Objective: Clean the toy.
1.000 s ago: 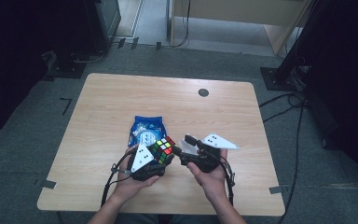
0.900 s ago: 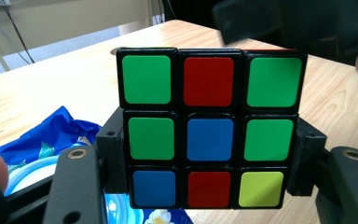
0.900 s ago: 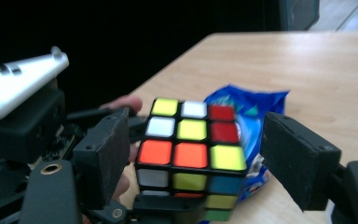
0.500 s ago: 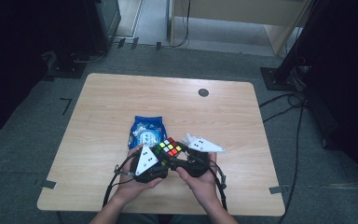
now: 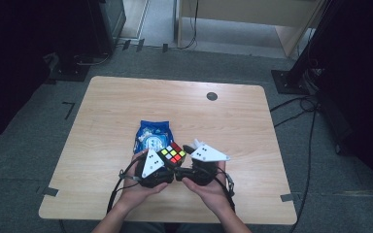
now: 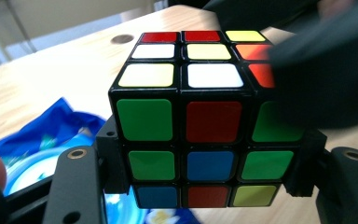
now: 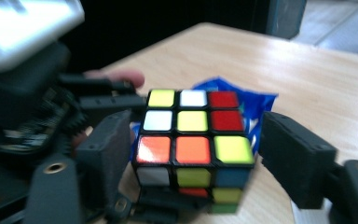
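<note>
A scrambled Rubik's cube (image 5: 172, 154) is held above the table's near edge between both hands. My left gripper (image 5: 166, 162) is shut on its lower layer; in the left gripper view the two black jaws press the cube (image 6: 196, 121) from both sides. My right gripper (image 5: 184, 158) comes in from the right, its jaws standing on either side of the cube's (image 7: 193, 135) top layer. Those jaws have just been opening. The right pad (image 7: 293, 158) stands slightly clear of the cube, and the left pad (image 7: 112, 154) sits close against it.
A blue snack bag (image 5: 151, 137) lies flat on the wooden table (image 5: 126, 97) just beyond the hands. A dark round hole (image 5: 211, 96) sits near the far edge. Cables and black stands are on the floor around the table.
The right gripper has drawn in a little to the left, closer around the cube. The left gripper and the cube have kept their place.
</note>
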